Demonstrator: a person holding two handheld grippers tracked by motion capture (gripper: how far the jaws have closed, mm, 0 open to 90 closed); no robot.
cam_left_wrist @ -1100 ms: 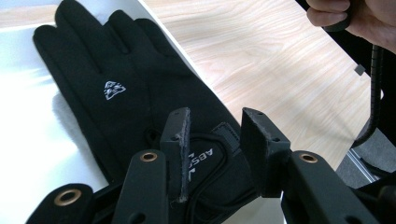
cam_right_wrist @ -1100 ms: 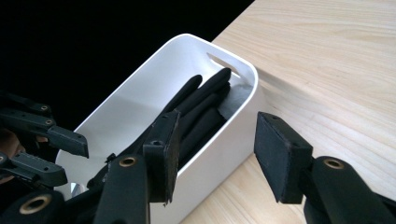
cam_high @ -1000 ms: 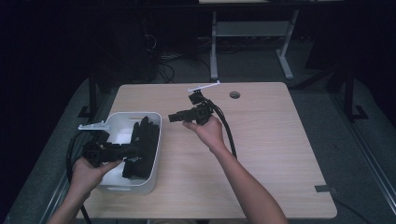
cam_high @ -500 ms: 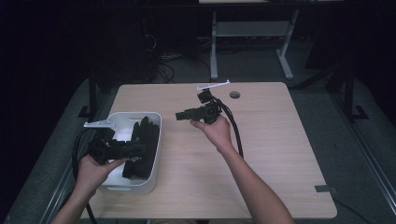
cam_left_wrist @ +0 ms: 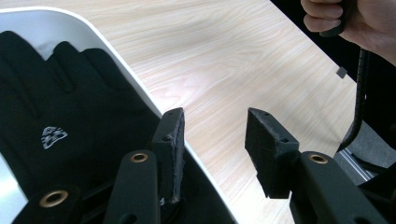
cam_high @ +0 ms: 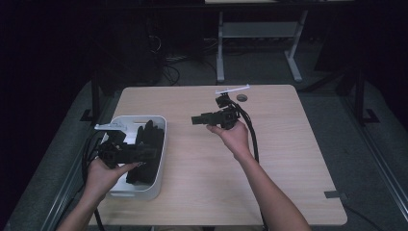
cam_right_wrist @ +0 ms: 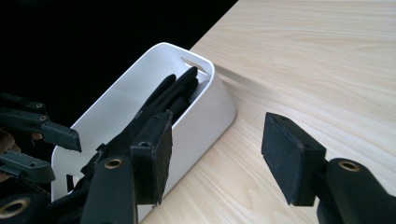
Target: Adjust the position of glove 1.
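Note:
A white bin [cam_high: 161, 144] stands at the table's left with black gloves [cam_high: 146, 137] inside. My left gripper [cam_high: 155, 153] hovers over the bin's right wall. In the left gripper view it [cam_left_wrist: 215, 114] is open, its jaws have just been opening, and nothing lies between them. A glove with a white logo [cam_left_wrist: 56, 116] lies beside its left jaw. My right gripper [cam_high: 195, 119] is held above the table's middle and points left toward the bin. In its own view it [cam_right_wrist: 217, 121] is open, its jaws have also just been opening, and they are empty. The bin [cam_right_wrist: 205, 112] lies farther off.
The wooden table [cam_high: 284, 159] spreads to the right of the bin. A small round disc [cam_high: 241, 97] sits near its far edge. Black cables trail from both grippers. A desk frame [cam_high: 260, 43] stands on the floor behind the table.
My right gripper has drifted to the right, away from the bin, with its jaws wider. The left gripper has shifted slightly over the bin.

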